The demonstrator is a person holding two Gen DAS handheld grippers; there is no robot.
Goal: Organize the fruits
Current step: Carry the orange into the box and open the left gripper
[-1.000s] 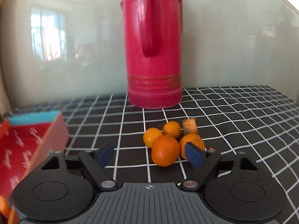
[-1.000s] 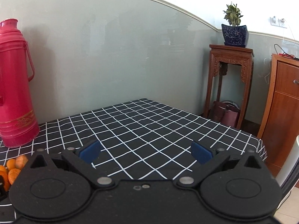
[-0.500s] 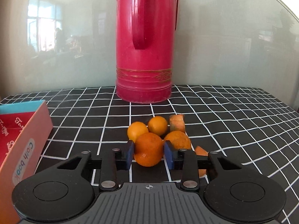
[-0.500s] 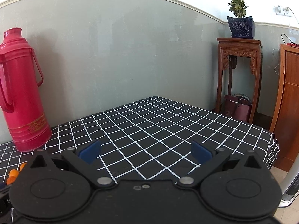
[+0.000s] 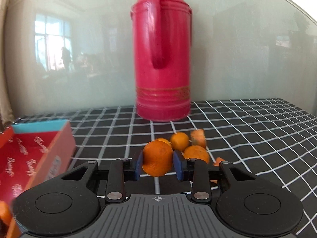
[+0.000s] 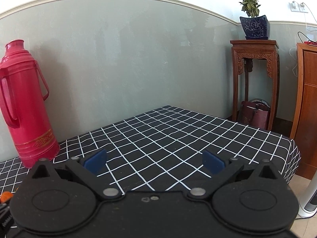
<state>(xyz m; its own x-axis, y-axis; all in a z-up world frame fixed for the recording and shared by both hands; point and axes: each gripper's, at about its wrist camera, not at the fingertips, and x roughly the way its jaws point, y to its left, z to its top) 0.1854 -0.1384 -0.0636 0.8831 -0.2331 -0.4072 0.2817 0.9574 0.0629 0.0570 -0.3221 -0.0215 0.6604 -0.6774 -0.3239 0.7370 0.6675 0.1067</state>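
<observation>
A large orange (image 5: 157, 157) sits between the blue pads of my left gripper (image 5: 158, 164), which is shut on it just above the checked tablecloth (image 5: 257, 130). Behind and to the right of it lie more oranges (image 5: 179, 141) (image 5: 196, 154) and two orange-coloured pieces (image 5: 198, 137) (image 5: 219, 161). A red cardboard box (image 5: 33, 158) with a blue rim stands open at the left. My right gripper (image 6: 154, 161) hangs open over bare cloth with nothing between its fingers; a bit of orange fruit (image 6: 6, 195) shows at that view's left edge.
A tall red thermos (image 5: 162, 59) (image 6: 25, 109) stands by the wall behind the fruit. Past the table's right edge are a carved wooden stand (image 6: 255, 75) with a potted plant (image 6: 252, 17), a wooden cabinet (image 6: 309, 109) and a white appliance (image 6: 311, 198) on the floor.
The left gripper went from wide open to shut on the front orange, then shifted left with it, away from the pile. The right gripper stayed open and swung slightly.
</observation>
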